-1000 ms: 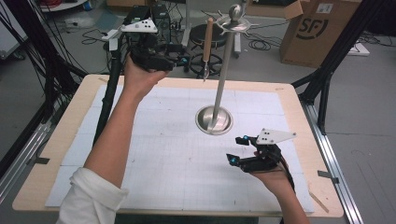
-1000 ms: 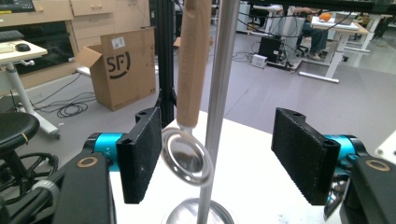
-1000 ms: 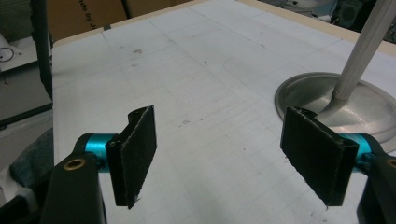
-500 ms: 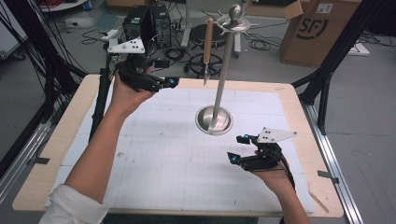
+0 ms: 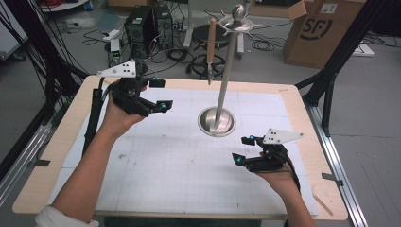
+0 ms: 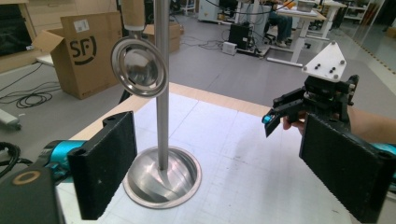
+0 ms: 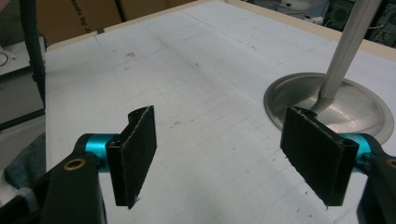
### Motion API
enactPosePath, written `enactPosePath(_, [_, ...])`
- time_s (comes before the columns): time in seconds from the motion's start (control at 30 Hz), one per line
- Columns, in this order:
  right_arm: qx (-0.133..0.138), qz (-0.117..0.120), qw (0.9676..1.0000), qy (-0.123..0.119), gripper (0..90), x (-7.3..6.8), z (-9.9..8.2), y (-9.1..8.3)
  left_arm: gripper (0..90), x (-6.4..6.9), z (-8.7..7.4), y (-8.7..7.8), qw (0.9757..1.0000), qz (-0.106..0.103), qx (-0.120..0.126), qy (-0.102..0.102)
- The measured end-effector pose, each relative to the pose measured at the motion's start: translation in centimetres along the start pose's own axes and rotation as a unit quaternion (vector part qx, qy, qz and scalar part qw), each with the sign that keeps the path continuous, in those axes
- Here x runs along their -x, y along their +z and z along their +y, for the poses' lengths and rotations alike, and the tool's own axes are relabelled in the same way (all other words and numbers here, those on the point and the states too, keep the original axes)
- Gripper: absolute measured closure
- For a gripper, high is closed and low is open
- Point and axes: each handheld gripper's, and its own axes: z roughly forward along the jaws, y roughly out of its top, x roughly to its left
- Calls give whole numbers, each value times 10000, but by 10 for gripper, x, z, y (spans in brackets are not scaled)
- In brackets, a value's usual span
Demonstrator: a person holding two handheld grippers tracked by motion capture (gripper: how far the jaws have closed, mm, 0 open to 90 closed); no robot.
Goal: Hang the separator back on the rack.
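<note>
Ladle (image 5: 211, 47) is hanging on the stand (image 5: 222, 85), so that's done. Left gripper (image 5: 161, 94) has just been opening, nothing between its jaws; right gripper (image 5: 242, 150) wide open, holding nothing.

The black left gripper (image 5: 160, 94) is held up on a raised forearm, above the far left part of the pale bench (image 5: 56, 156); its jaws have just been opening and stand wide with nothing between them. The black right gripper (image 5: 242, 150) hovers low near the bench's right edge, jaws apart and empty.
</note>
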Motion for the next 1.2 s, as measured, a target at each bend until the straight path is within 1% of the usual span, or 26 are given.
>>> enactPosePath(0.07, [5, 3, 10000, 13, 261, 0, 0, 0, 101, 1, -4, -1, 10000, -10, -22, -39])
enactPosePath(0.17, [32, 1, 10000, 1, 261, -1, 1, -1, 83, 5, -9, -3, 10000, -9, -87, -11])
enactPosePath(0.27, [43, -2, 10000, -7, 261, 0, 1, -2, 80, 9, -18, -7, 10000, 13, -53, 23])
enactPosePath(0.4, [10, -2, 10000, 21, 262, 0, 0, -1, 68, 9, -33, -12, 9999, 94, -45, -41])
enactPosePath(0.5, [42, 6, 10000, 18, 262, 1, 1, -1, 67, 11, -46, -18, 9999, 130, -13, -86])
enactPosePath(0.6, [63, 13, 10000, 8, 262, 2, 2, 0, 67, 14, -59, -25, 9998, 139, -6, -133])
enactPosePath(0.67, [28, 11, 10000, 21, 262, 2, 1, 2, 67, 16, -67, -29, 9998, 122, -9, -168])
enactPosePath(0.73, [-5, 0, 10000, 25, 262, 4, 0, 2, 66, 17, -75, -31, 9997, 126, -26, -185])
enactPosePath(0.83, [-28, -35, 10000, 55, 262, 5, -1, 1, 52, 19, -85, -34, 9996, 233, -44, -176])
enactPosePath(0.9, [-16, -45, 10000, 77, 262, 6, -1, 0, 43, 19, -90, -36, 9996, 219, -17, -173])
enactPosePath(0.93, [-5, -59, 10000, 61, 263, 6, -1, 0, 44, 19, -94, -37, 9995, 232, -21, -205])
enactPosePath(1.0, [-11, -75, 9999, 67, 263, 6, -1, 0, 41, 17, -98, -37, 9993, 265, -85, -250])
enactPosePath(1.07, [-56, -84, 9999, 45, 262, 6, -2, 1, 24, 18, -99, -39, 9993, 269, -131, -227])
enactPosePath(1.2, [-75, -99, 9999, 66, 262, 9, -3, 2, 17, 20, -100, -44, 9993, 311, -90, -209])
